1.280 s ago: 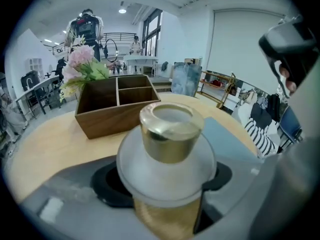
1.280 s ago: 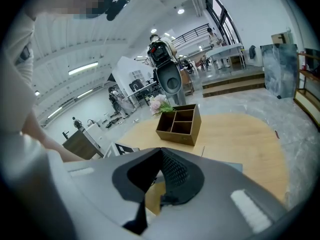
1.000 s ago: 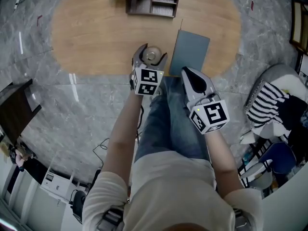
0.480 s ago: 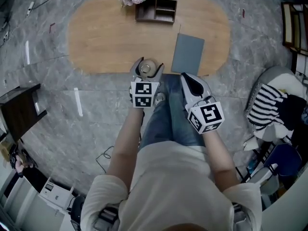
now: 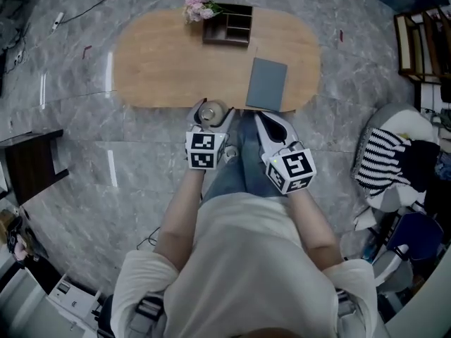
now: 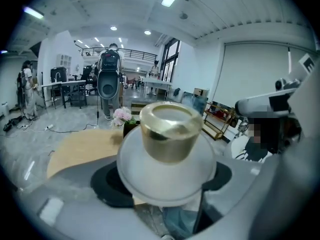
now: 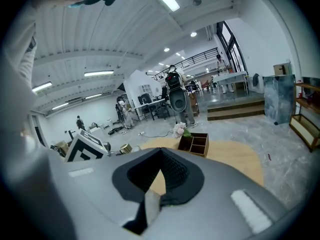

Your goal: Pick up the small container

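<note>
The small container (image 5: 210,113) is a white round jar with a gold lid, and my left gripper (image 5: 211,108) is shut on it. It hangs in the air above the near edge of the oval wooden table (image 5: 169,69). In the left gripper view the container (image 6: 167,136) fills the middle, upright, with the jaws closed on its white body on both sides. My right gripper (image 5: 263,117) is just to the right at the same height. Its jaws (image 7: 150,194) are shut together with nothing between them.
On the table lie a grey notebook (image 5: 266,84), a dark wooden organizer (image 5: 227,24) and pink flowers (image 5: 199,5). A dark piece of furniture (image 5: 28,164) stands at the left. A seat with striped cloth (image 5: 384,164) and shelving are at the right. The floor is grey marble.
The table has shrunk and slid farther off in the head view. Both grippers have come up and back toward the body, with the container still held in the left one.
</note>
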A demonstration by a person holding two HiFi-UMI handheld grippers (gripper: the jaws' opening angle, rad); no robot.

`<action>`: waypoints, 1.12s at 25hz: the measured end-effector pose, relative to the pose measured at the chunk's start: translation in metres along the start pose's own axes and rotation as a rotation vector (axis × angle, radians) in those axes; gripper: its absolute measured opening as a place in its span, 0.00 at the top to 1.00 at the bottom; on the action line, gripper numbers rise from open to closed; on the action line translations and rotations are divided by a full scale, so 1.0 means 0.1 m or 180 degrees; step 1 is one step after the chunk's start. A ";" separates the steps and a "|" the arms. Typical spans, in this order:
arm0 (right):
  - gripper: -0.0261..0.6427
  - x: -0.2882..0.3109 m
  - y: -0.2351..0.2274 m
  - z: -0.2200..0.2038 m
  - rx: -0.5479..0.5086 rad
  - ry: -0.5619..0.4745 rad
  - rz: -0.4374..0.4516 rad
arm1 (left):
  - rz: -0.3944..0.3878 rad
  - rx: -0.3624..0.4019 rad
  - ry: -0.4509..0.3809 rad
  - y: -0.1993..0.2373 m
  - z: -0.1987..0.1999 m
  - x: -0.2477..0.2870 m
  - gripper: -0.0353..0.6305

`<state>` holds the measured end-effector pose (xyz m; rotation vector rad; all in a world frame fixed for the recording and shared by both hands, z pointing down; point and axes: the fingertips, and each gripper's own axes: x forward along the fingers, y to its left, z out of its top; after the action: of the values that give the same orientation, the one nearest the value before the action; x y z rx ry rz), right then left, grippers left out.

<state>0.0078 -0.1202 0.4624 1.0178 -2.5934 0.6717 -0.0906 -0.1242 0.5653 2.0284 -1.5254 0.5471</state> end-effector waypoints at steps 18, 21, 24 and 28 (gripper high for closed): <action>0.96 -0.73 0.56 0.22 -0.0265 -0.0254 -0.0003 | -0.0174 -0.0044 -0.0369 -0.54 0.22 -1.28 0.42; 0.96 -0.80 0.65 0.24 -0.0335 -0.0285 0.0037 | -0.0175 0.0010 -0.0427 -0.56 0.24 -1.45 0.42; 0.96 -0.85 0.72 0.23 -0.0385 -0.0296 0.0068 | -0.0199 0.0026 -0.0501 -0.58 0.24 -1.61 0.42; 0.96 -0.88 0.82 0.22 -0.0406 -0.0317 0.0089 | -0.0195 0.0016 -0.0574 -0.57 0.23 -1.77 0.42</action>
<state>0.0122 -0.0293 0.3811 1.0008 -2.7011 0.4658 -0.0848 0.0050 0.4290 2.1701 -1.5589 0.3522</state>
